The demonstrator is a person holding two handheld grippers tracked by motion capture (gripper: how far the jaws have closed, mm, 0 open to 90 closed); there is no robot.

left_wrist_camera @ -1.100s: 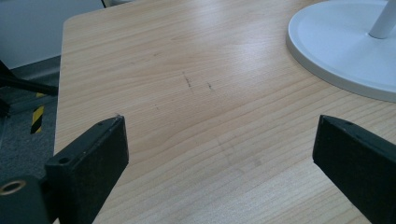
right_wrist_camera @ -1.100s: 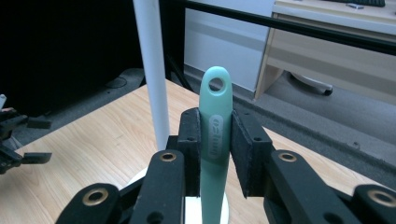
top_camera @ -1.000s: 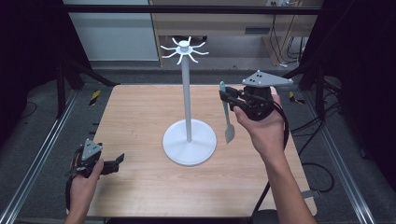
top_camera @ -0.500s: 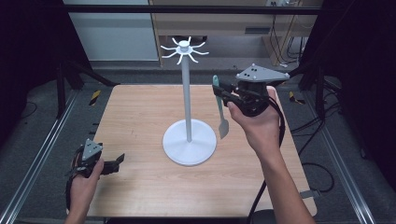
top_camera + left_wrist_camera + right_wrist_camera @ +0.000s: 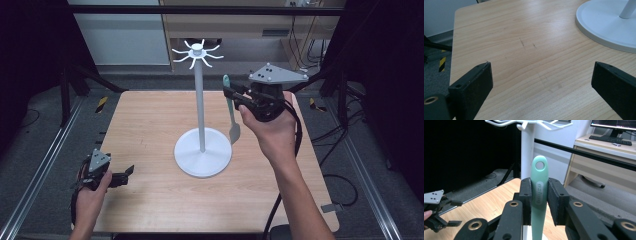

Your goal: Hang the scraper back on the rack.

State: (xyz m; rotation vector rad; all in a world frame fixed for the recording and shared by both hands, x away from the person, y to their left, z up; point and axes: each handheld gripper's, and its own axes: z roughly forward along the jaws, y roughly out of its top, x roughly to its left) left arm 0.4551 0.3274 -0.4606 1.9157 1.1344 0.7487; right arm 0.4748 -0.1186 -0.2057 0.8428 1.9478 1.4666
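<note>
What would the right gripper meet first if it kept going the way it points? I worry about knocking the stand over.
Probably the white stand's pole: the right gripper, shut on the green spatula, points at it, though depth is unclear.

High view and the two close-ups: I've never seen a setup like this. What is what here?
A person stands at a wooden table with a hand-held gripper in each hand. The high view looks down from above the person's side. The other two pictures come from cameras riding on the grippers, looking along their black jaws.

On the table stands a white hook stand, a pole on a round base with hooks at the top.

The right gripper is lifted beside the pole, jaws shut on the mint-green handle of a spatula, hanging hole upward. The left gripper rests low near the table's front left, jaws open, nothing between them.
</note>
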